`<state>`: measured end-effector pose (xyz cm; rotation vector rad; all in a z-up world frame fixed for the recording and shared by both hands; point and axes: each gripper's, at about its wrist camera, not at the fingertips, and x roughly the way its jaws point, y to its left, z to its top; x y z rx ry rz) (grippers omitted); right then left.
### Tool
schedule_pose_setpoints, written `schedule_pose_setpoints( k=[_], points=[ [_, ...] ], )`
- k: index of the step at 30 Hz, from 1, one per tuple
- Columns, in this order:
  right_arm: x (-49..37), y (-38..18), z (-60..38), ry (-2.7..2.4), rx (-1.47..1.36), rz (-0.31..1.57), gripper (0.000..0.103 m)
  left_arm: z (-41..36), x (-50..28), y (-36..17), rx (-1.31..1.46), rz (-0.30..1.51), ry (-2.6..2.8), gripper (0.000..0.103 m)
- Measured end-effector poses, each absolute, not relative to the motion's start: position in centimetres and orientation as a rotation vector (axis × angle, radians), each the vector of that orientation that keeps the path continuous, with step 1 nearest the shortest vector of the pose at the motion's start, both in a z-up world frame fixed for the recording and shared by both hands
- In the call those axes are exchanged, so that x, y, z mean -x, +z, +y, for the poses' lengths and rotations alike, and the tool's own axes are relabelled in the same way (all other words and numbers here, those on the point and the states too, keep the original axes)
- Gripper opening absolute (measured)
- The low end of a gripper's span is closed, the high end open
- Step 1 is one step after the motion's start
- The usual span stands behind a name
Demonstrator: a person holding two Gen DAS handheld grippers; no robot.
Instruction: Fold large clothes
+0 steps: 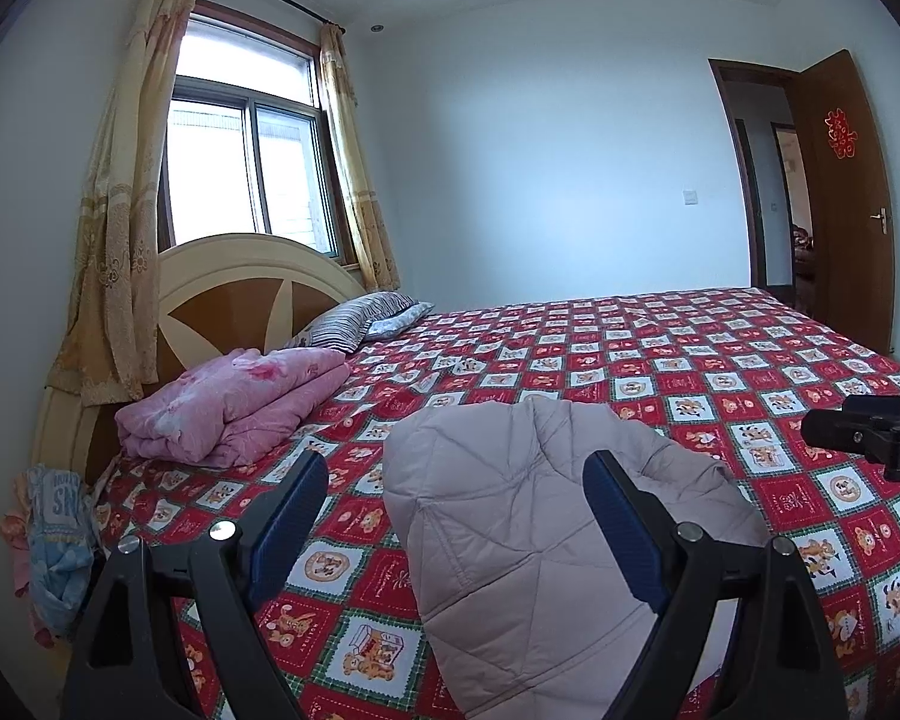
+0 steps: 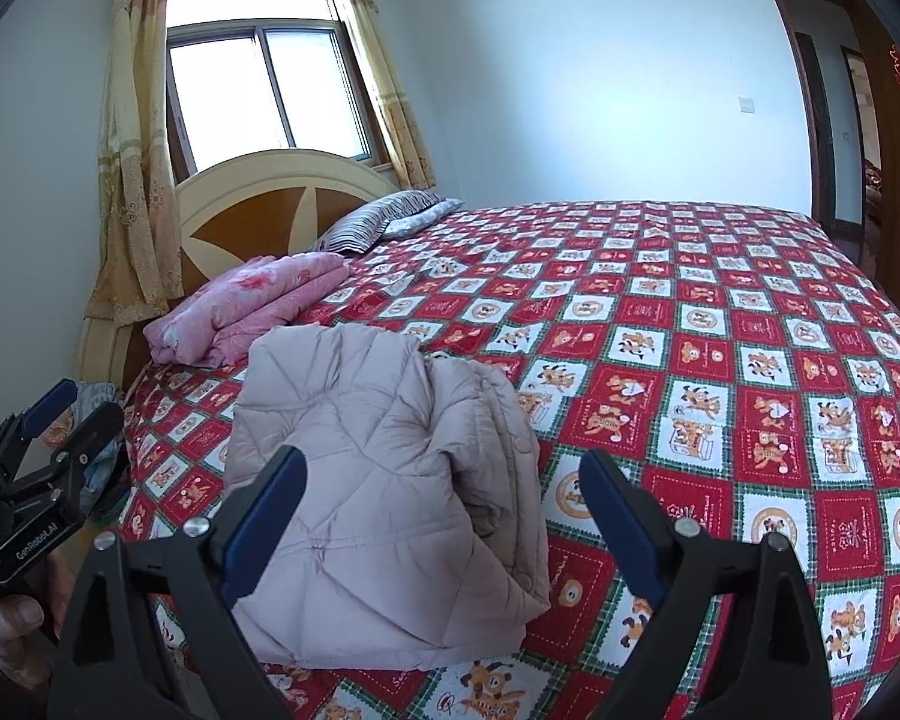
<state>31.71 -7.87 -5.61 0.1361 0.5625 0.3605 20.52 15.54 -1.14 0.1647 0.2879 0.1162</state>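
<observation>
Both your left gripper (image 1: 456, 516) and right gripper (image 2: 444, 510) gape empty; the puffy coat (image 2: 390, 480) may spring unfolded.

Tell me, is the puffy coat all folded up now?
Looks done: the puffy coat lies in a folded bundle on the red bedspread. Nothing is in hand: the left tongs and right tongs are open and empty. Little seems left, maybe tidying.

Left black tongs with blue pads (image 1: 456, 516) spread wide, nothing gripped, tilted slightly down. Right black tongs with blue pads (image 2: 444, 516) likewise gaping, empty. Bare hand (image 2: 15, 618) grips left handle.
</observation>
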Motion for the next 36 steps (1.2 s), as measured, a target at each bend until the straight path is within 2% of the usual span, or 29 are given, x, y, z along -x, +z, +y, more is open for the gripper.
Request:
schedule_pose_setpoints(
  k=[36],
  points=[
    [-30.79, -5.47, -8.29, 0.369, -0.148, 0.567, 0.094, 15.57, -20.56, -1.32, -0.172, 0.293, 0.122, 0.088]
  ],
)
